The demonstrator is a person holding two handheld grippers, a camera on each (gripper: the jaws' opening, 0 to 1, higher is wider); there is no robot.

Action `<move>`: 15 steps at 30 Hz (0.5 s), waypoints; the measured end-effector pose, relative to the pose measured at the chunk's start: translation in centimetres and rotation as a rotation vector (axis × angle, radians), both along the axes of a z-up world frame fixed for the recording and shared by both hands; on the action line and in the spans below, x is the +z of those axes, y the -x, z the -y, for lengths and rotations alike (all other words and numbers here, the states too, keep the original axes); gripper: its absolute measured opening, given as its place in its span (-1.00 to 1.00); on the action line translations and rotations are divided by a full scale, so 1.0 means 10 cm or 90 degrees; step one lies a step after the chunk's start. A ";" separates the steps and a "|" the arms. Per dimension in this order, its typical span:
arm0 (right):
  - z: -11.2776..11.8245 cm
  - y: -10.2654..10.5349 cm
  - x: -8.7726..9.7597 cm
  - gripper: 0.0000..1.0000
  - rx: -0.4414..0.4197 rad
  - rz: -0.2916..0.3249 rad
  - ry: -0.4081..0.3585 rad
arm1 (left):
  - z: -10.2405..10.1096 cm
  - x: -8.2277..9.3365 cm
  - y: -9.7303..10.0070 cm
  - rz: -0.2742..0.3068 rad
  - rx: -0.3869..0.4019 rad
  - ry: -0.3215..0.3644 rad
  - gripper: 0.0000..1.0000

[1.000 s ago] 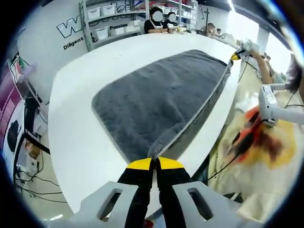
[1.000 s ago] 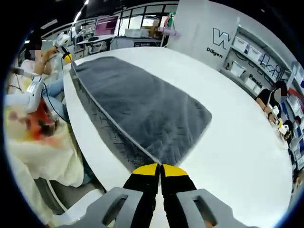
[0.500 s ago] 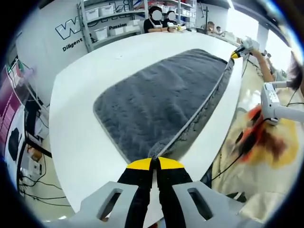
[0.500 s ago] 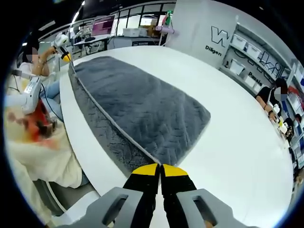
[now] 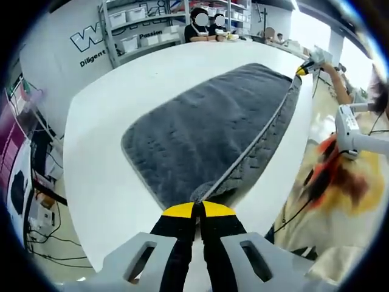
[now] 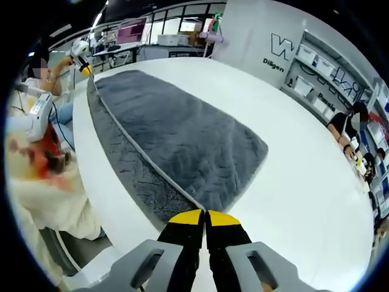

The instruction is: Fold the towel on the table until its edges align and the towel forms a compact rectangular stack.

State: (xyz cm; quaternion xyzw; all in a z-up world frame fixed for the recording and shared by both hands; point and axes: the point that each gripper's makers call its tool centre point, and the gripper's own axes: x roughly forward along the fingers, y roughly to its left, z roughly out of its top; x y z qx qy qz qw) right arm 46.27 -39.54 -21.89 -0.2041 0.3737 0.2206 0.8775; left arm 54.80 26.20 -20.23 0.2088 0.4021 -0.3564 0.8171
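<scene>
A grey towel [image 5: 206, 128] lies spread lengthwise on the white table [image 5: 103, 140]. My left gripper [image 5: 197, 210] is shut on its near corner. Far along the same long edge, my right gripper [image 5: 302, 69] pinches the other corner. That pale-trimmed edge hangs taut between them, raised off the table, with a strip of towel drooping below it. In the right gripper view the towel [image 6: 182, 134] runs away over the table [image 6: 304, 182]. There my right gripper [image 6: 205, 218] is shut on the corner, and the left gripper [image 6: 84, 68] holds the far one.
The person's light, orange-patterned clothing [image 5: 340, 176] [image 6: 42, 170] borders the table's near side. Shelves with white bins [image 5: 140, 24] [image 6: 328, 79] stand against the lettered wall. People [image 5: 206, 24] sit at the table's far end. Bare white tabletop stretches beyond the towel.
Both grippers have carried the raised long edge inward over the table. The drooping strip below that edge now lies wider on the tabletop.
</scene>
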 end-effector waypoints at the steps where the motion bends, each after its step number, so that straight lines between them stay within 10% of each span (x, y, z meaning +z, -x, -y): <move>1: 0.00 -0.01 0.00 -1.00 -0.001 0.000 0.000 | 0.00 0.00 0.00 0.000 0.000 0.000 -0.95; 15: 0.04 -0.16 0.02 -1.00 -0.014 0.006 0.007 | 0.06 -0.01 -0.12 0.002 -0.008 -0.002 -0.95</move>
